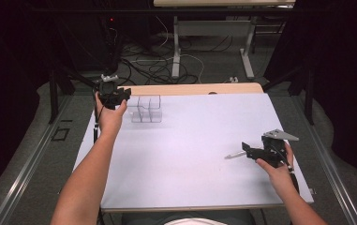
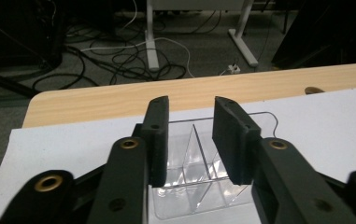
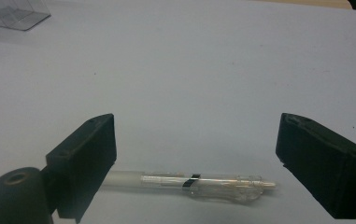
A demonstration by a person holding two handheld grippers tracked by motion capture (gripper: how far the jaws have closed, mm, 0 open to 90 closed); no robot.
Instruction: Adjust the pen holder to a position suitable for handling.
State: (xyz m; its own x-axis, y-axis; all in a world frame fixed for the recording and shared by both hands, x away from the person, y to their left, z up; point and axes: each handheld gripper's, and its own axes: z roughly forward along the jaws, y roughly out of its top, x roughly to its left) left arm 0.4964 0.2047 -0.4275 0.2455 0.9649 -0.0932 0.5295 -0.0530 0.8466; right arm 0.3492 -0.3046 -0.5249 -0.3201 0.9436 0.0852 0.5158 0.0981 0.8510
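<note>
Left gripper (image 1: 120, 96), at 10 o'clock on the bench (image 1: 190, 140), fingers spread astride the clear organizer (image 2: 199, 172), ungripped. Right gripper (image 3: 196, 163) fingers released, straddling the pen (image 3: 189, 183) at 4 o'clock, positioned for pickup.

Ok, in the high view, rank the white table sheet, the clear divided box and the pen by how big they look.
1. White table sheet, largest by far.
2. Clear divided box, at the sheet's far-left corner.
3. Pen, a thin sliver at the right hand-held gripper, partly hidden by it.

A white sheet (image 1: 190, 154) covers the wooden table (image 1: 195, 88), leaving a bare strip along the far edge. Beyond the table, cables (image 1: 152, 65) lie tangled on the grey floor beside white desk legs (image 1: 176, 47).
</note>
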